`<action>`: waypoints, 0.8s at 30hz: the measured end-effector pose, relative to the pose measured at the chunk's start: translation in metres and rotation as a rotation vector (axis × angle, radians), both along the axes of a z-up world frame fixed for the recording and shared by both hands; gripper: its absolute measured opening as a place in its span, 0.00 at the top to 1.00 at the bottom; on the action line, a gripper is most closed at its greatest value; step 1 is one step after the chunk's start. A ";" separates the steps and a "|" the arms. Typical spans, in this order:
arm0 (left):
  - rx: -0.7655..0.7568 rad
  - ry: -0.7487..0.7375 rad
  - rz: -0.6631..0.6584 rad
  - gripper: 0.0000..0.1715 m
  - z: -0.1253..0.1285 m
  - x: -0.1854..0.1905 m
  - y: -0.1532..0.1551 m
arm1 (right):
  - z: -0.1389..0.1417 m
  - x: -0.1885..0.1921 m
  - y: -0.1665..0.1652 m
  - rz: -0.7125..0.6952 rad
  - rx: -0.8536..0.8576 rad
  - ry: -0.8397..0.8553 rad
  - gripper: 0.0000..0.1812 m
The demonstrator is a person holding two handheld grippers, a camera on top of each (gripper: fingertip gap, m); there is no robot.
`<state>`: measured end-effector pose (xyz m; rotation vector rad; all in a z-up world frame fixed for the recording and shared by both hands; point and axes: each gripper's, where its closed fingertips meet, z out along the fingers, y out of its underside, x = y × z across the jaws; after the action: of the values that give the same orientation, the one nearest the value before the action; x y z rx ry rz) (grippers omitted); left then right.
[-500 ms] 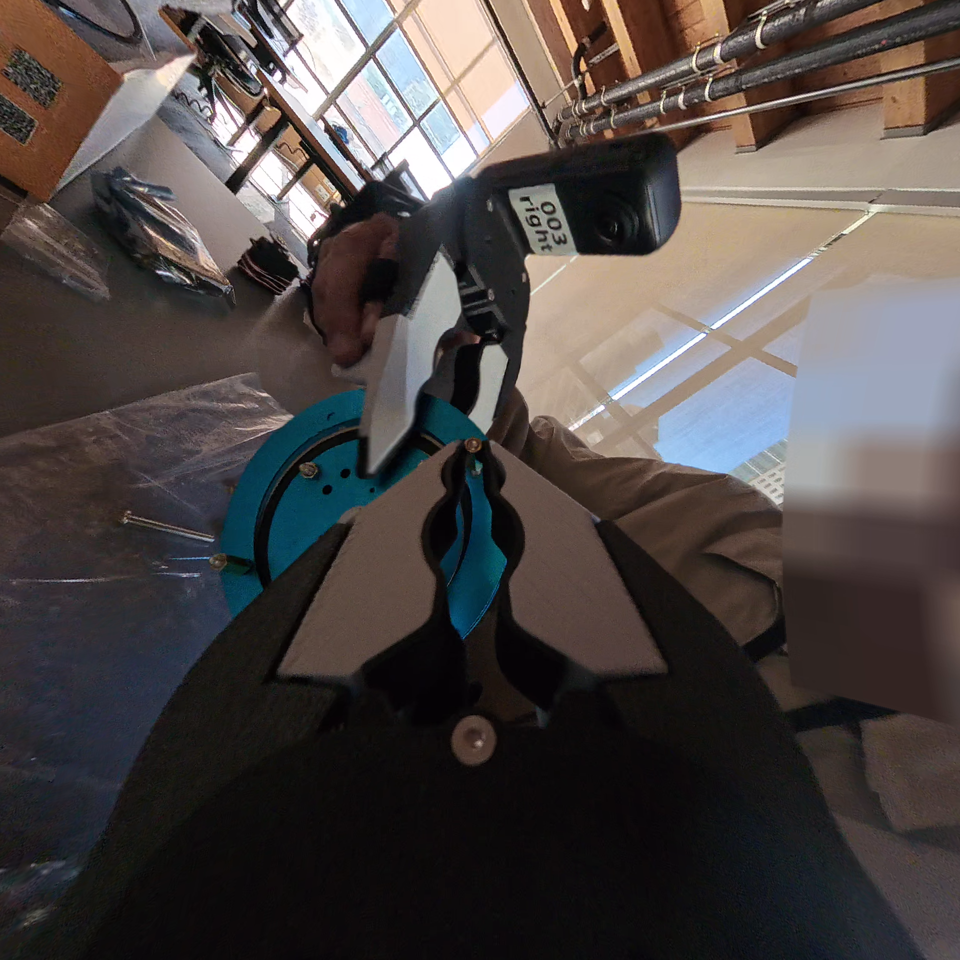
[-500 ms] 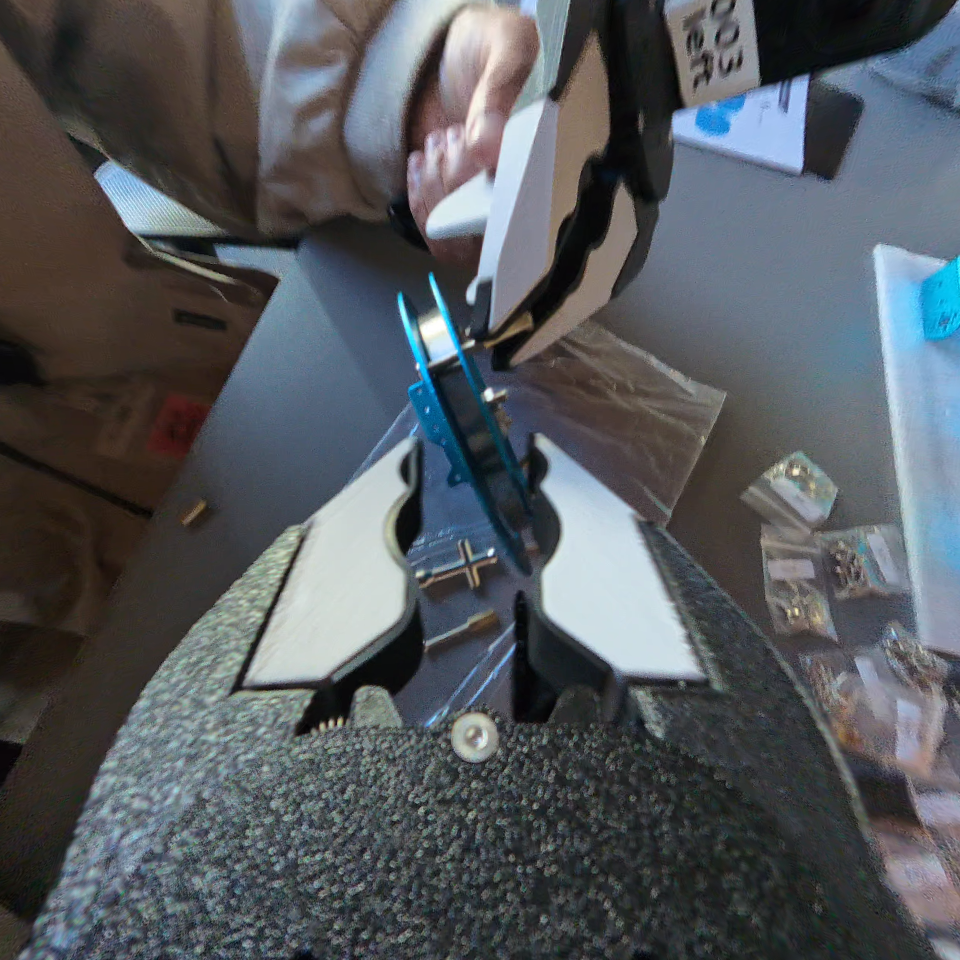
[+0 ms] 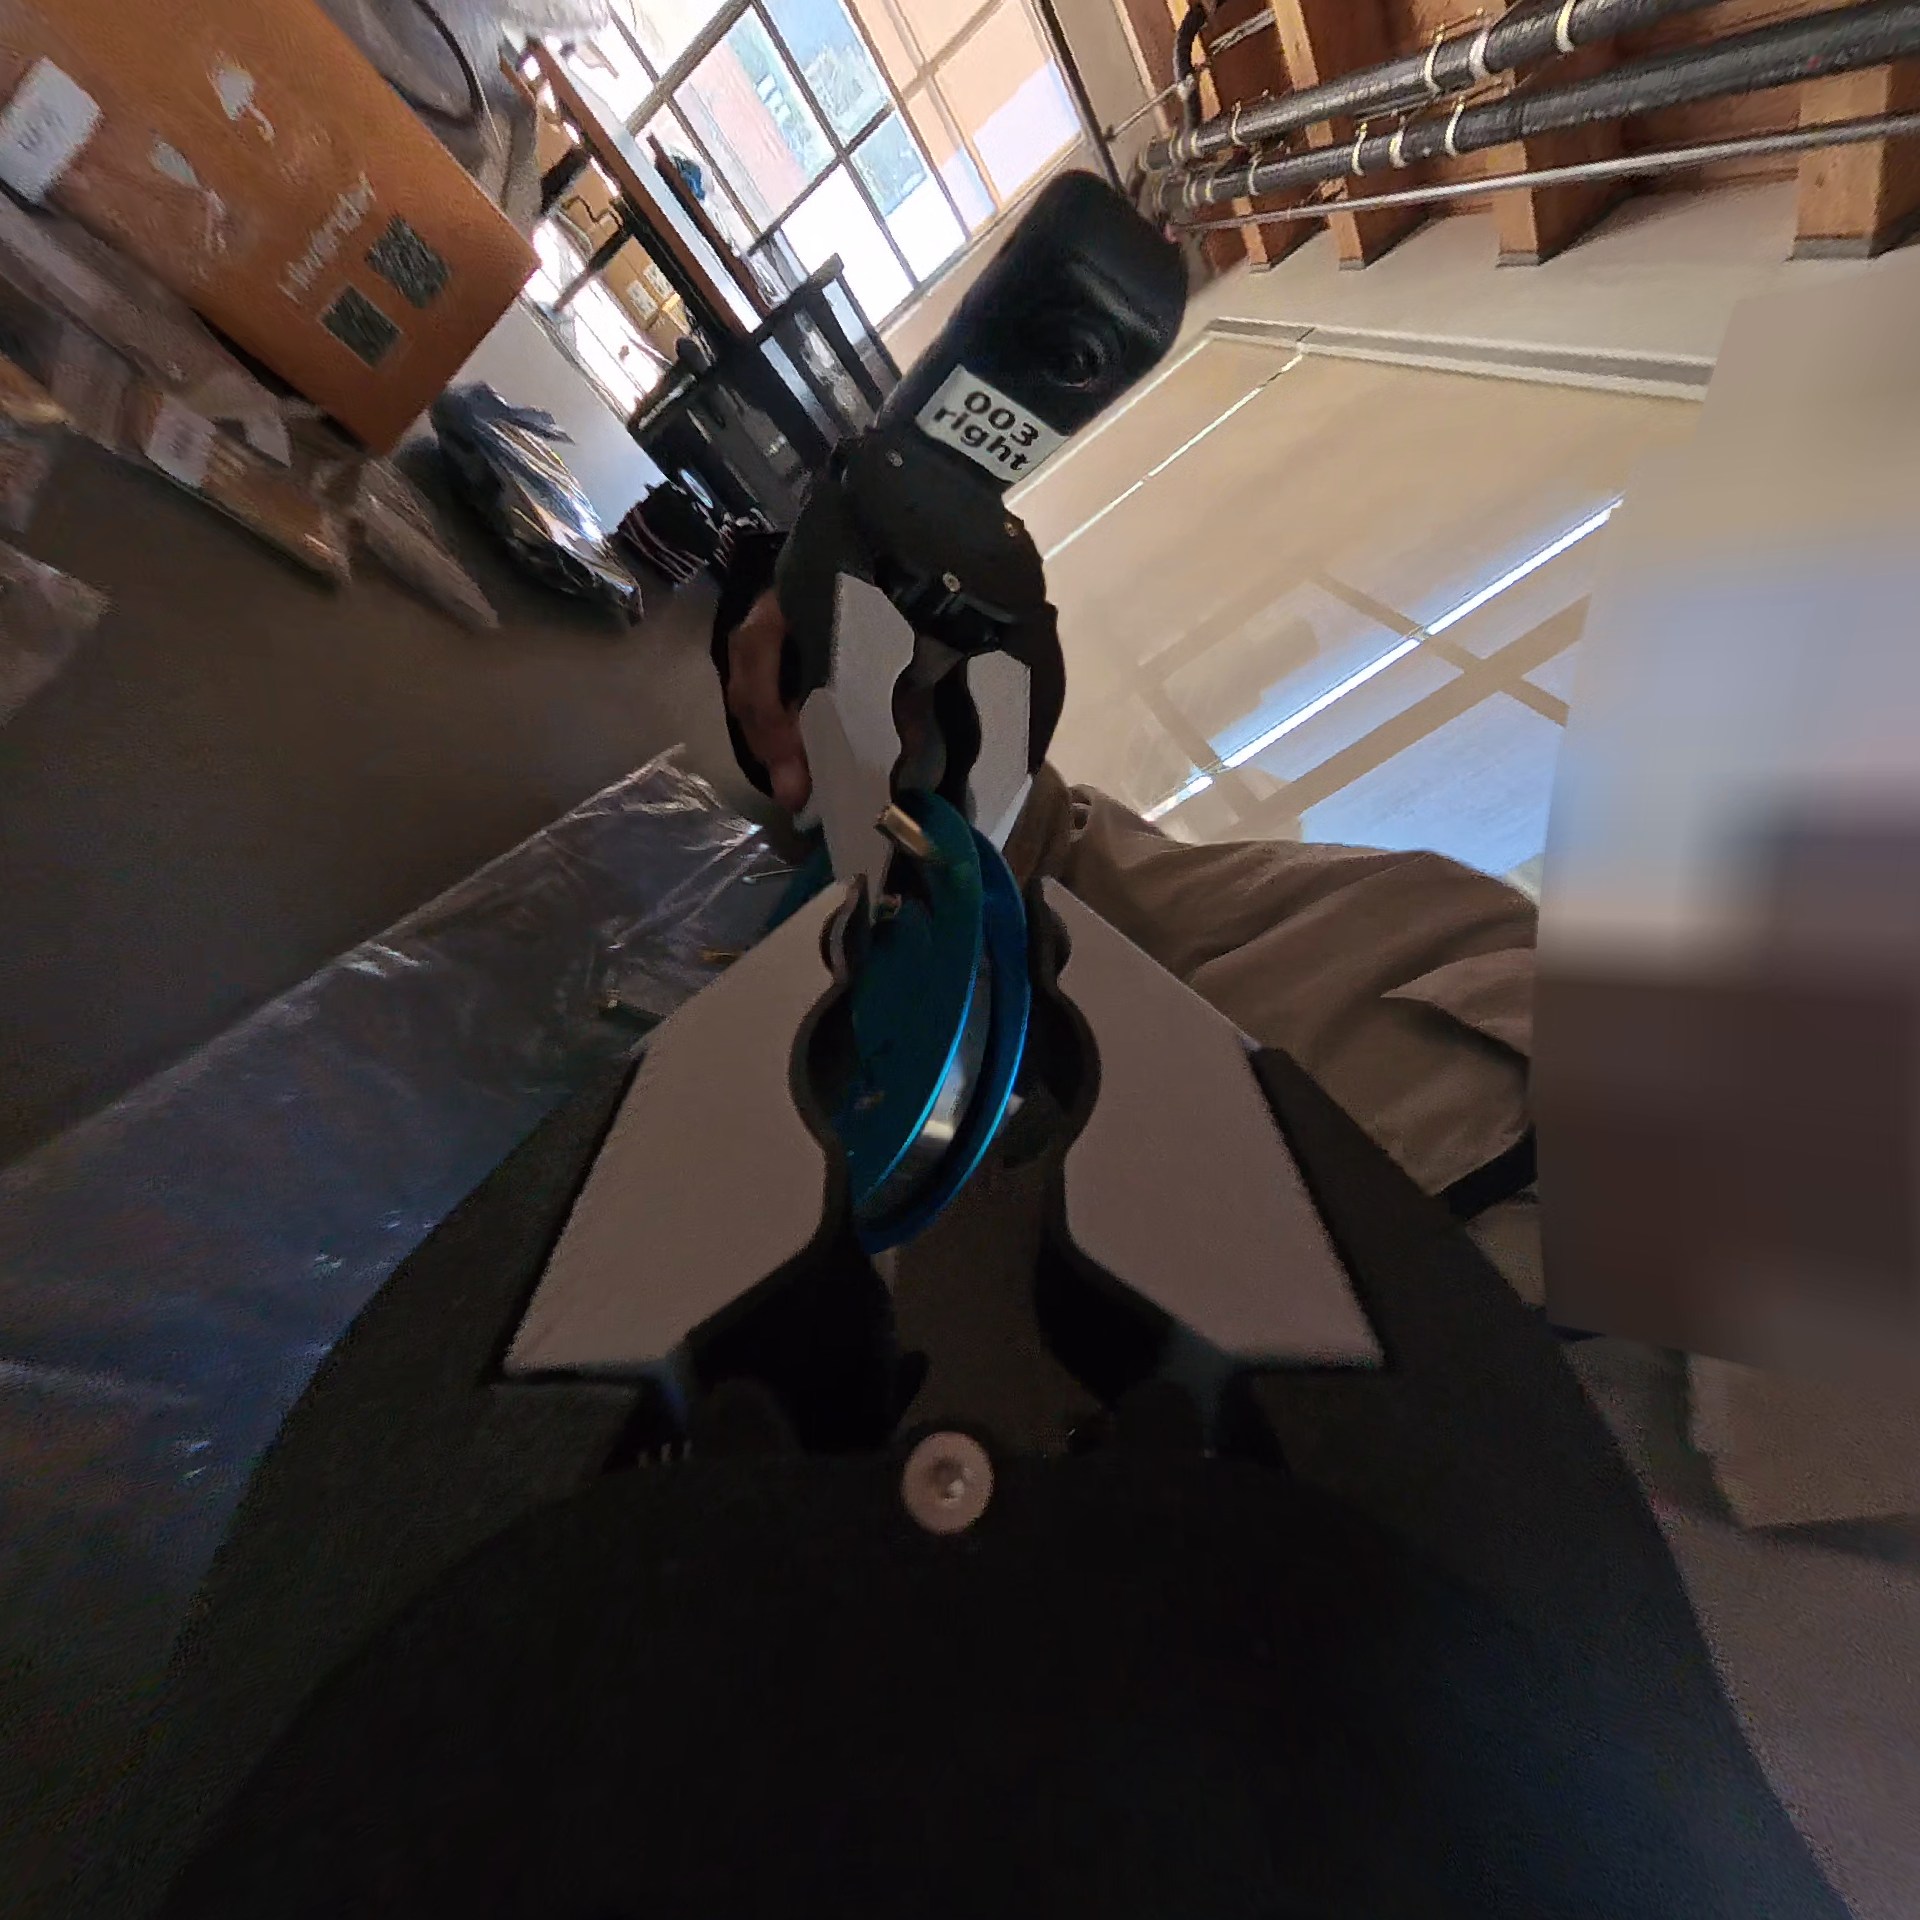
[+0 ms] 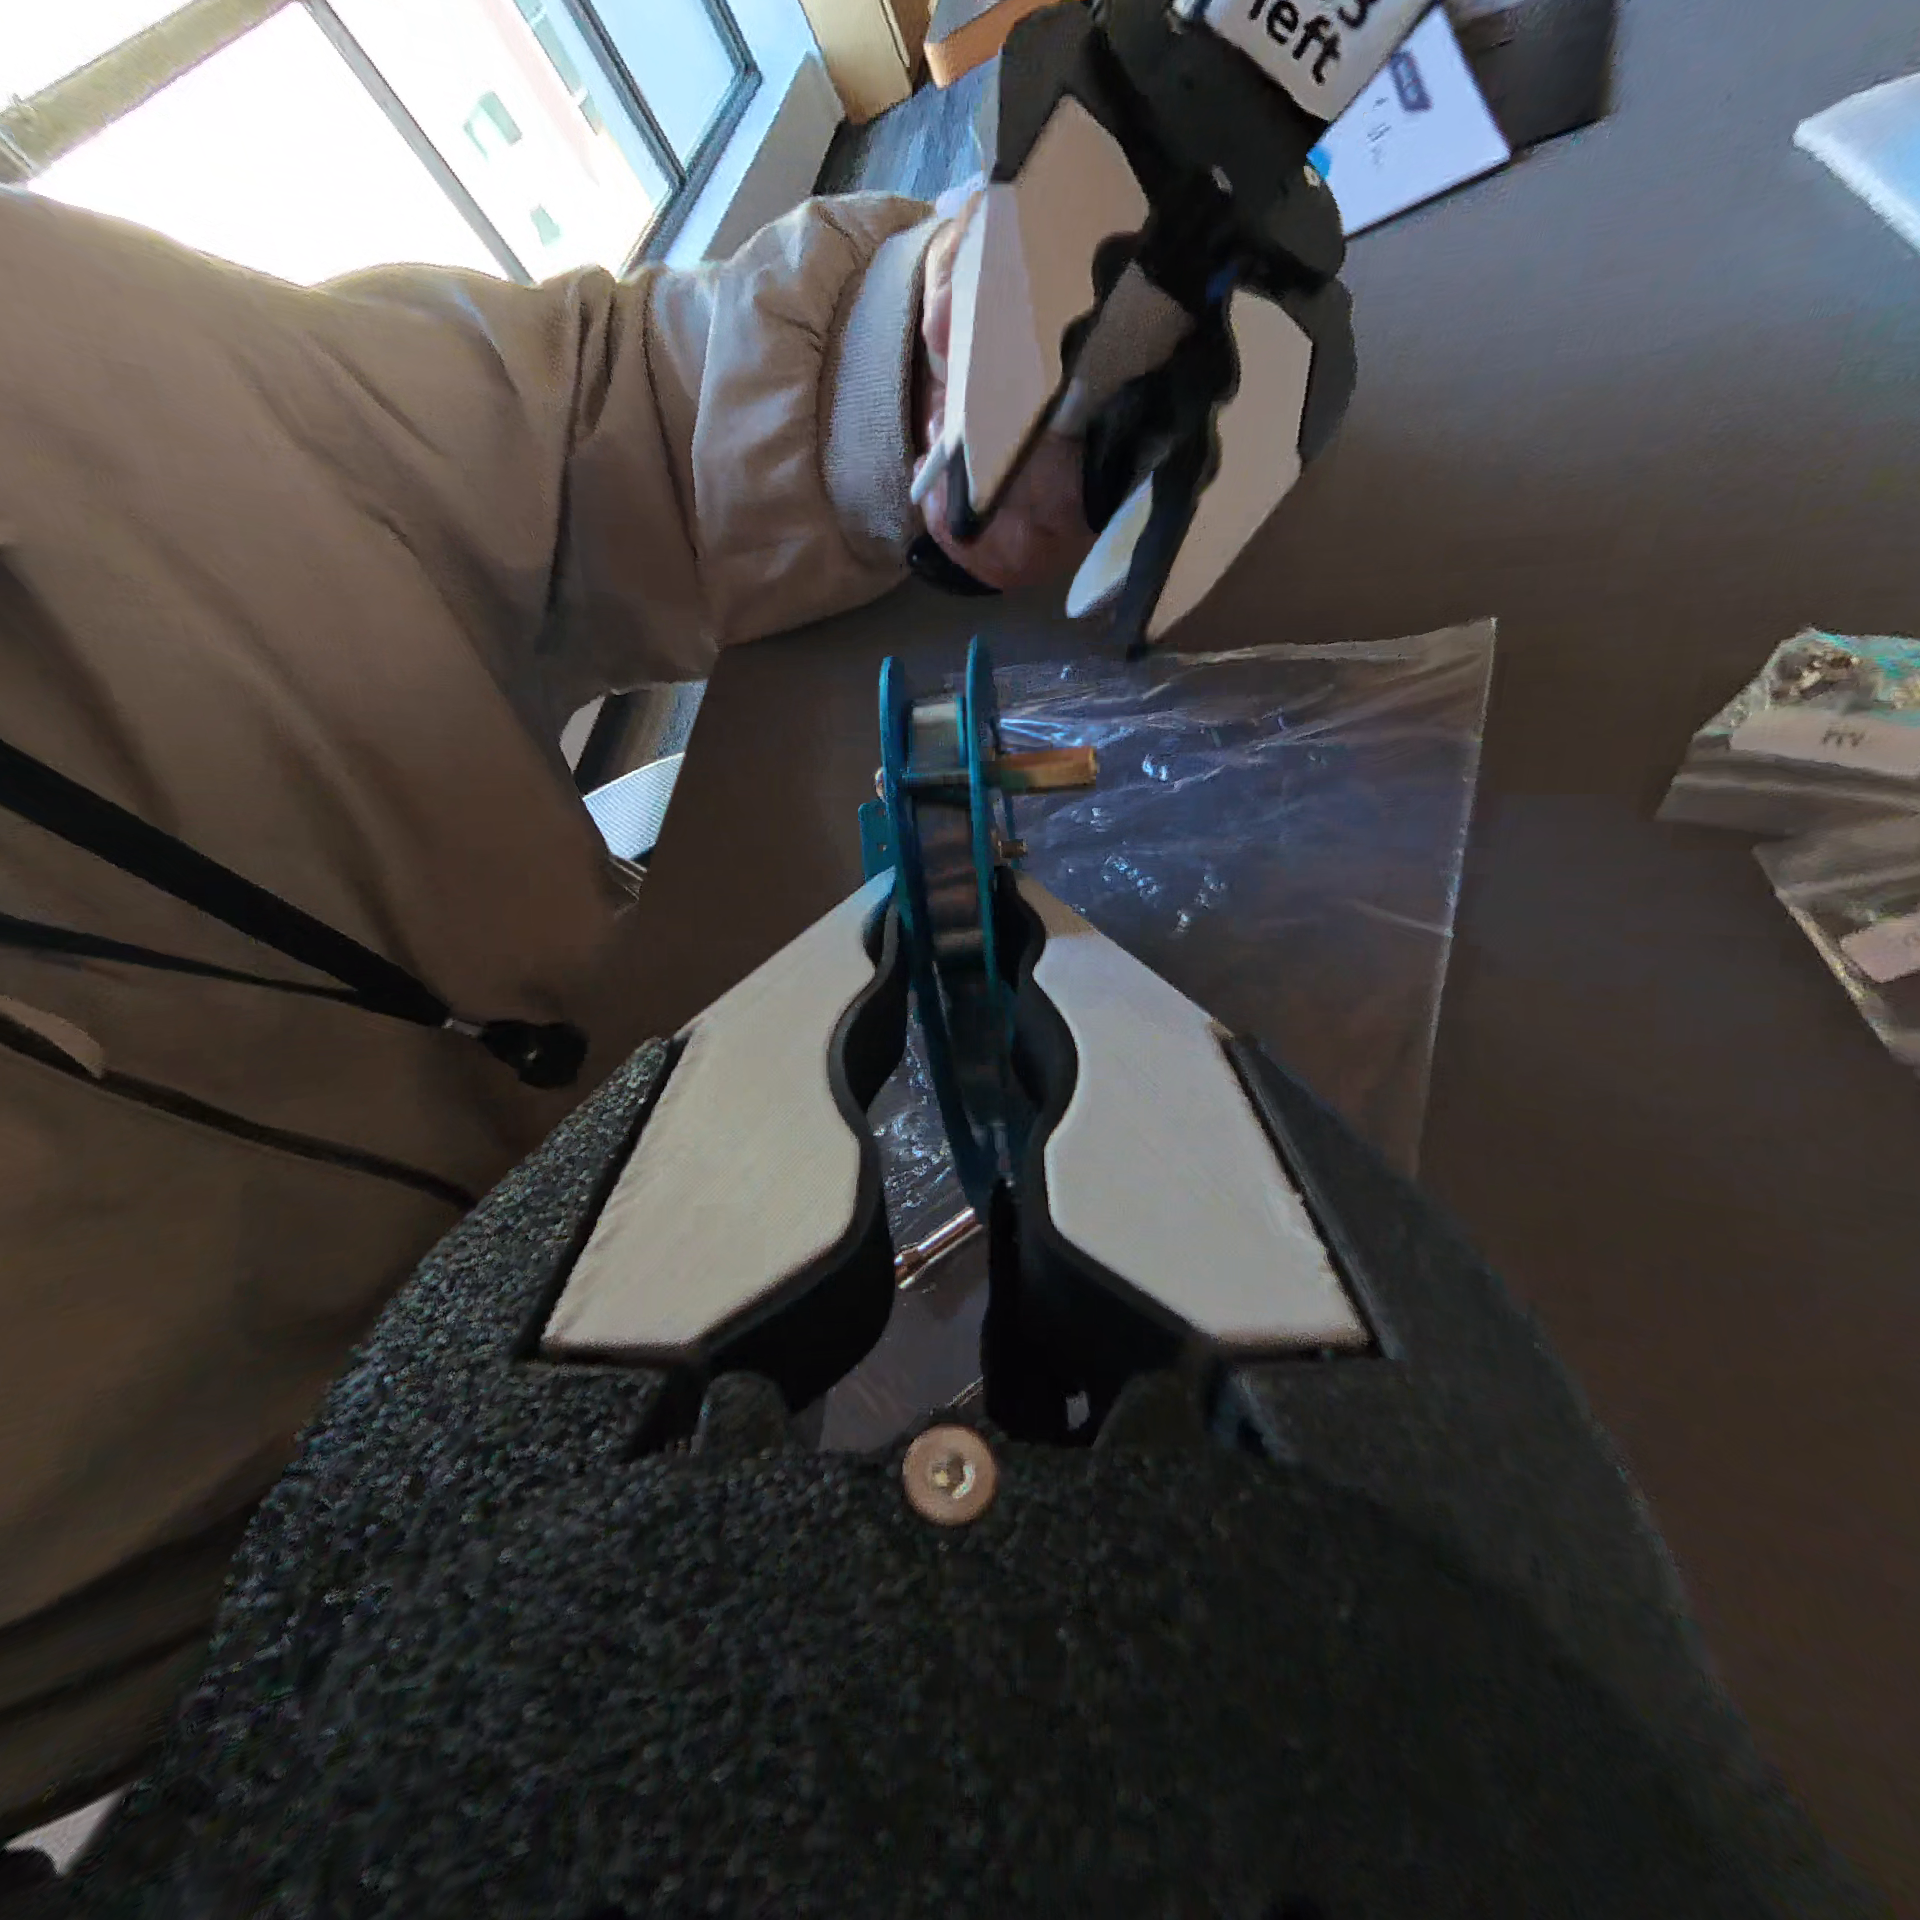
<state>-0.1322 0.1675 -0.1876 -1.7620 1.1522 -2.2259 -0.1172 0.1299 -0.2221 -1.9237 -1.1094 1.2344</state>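
Grey table (image 4: 1662,499) by windows (image 3: 831,156); clear bag (image 4: 1299,831) at 1 o'clock. Blue disc assembly (image 4: 940,831) clamped by right gripper (image 4: 951,914); left gripper (image 3: 940,904) parted around it.

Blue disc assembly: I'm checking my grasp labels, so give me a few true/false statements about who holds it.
1. The right gripper grips the blue disc assembly. True.
2. The left gripper is clamped on the assembly. False: it is open and apart from it.
3. A brass standoff sticks out of one plate. True.
4. The clear plastic bag lies on the floor. False: it lies on the table.
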 end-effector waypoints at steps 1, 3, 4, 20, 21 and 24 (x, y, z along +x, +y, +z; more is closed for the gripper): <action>0.066 -0.008 0.023 0.83 -0.003 -0.003 0.002 | 0.000 0.002 0.001 -0.010 -0.006 0.007 0.92; 0.207 0.003 0.045 0.82 -0.011 -0.007 -0.001 | -0.001 0.003 0.003 -0.029 -0.013 0.011 0.92; 0.253 -0.008 0.025 0.82 -0.011 -0.010 -0.009 | -0.001 0.002 0.004 -0.033 -0.012 0.011 0.92; 0.520 0.038 -0.033 0.85 -0.036 -0.013 -0.032 | -0.001 -0.003 0.008 -0.094 0.117 -0.058 0.92; 0.520 0.039 -0.032 0.85 -0.036 -0.014 -0.031 | -0.002 -0.003 0.009 -0.094 0.127 -0.055 0.93; 0.547 0.037 -0.031 0.85 -0.038 -0.015 -0.028 | 0.000 -0.002 0.009 -0.088 0.096 -0.036 0.93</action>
<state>-0.1475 0.1400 -0.2252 -1.5590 1.6081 -1.6643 -0.1193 0.1384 -0.2221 -1.9082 -1.0703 1.0837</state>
